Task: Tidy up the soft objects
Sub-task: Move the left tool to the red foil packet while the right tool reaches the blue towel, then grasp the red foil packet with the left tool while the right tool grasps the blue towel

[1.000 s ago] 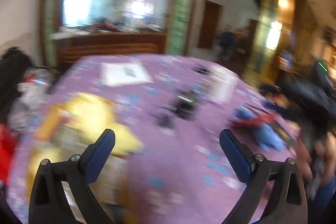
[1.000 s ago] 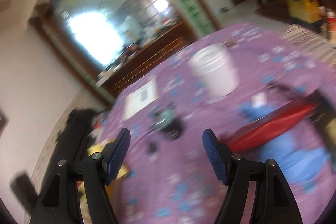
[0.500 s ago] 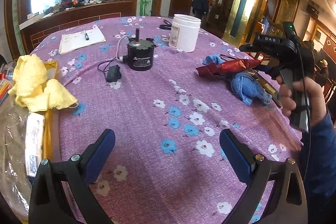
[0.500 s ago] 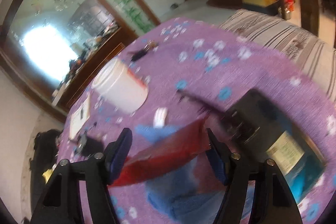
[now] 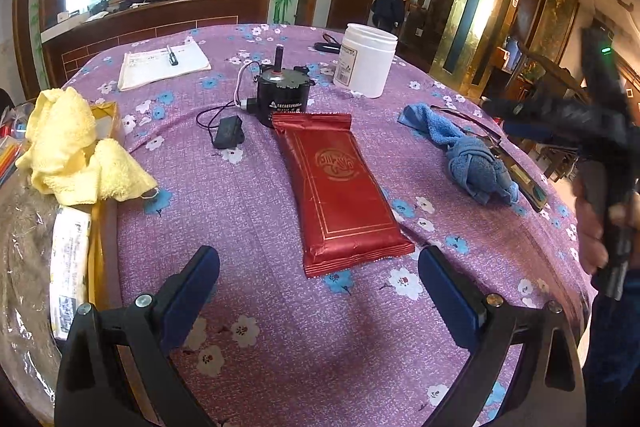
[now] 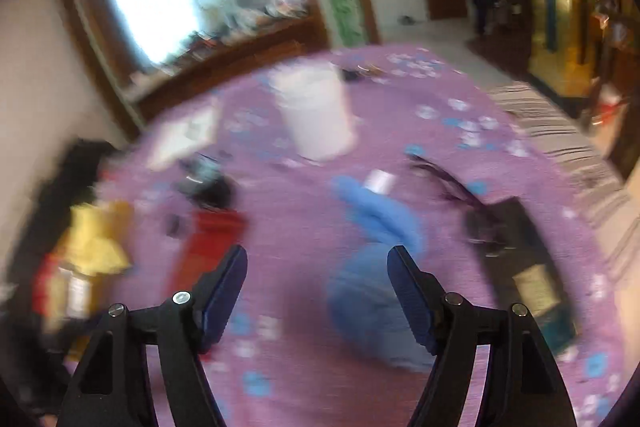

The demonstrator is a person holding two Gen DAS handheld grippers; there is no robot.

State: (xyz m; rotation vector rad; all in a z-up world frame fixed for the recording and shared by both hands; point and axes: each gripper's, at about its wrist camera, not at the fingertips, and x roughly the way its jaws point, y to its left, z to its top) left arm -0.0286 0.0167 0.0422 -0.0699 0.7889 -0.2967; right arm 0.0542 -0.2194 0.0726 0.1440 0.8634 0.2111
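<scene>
The red packet (image 5: 340, 193) lies lengthwise straight ahead of the open, empty left hand-held gripper (image 5: 318, 281); the blue towel (image 6: 370, 269) sits before the right hand-held gripper (image 6: 316, 289), also open.

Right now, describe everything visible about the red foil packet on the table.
The long, flat red foil packet lies face-up on the purple floral tablecloth. It looks glossy and sealed, with crimped ends, thin gold border lines and a round gold emblem. Its far end reaches the black cylindrical motor; contact is unclear. Its near end lies ahead of the open left tongs, untouched.
</scene>
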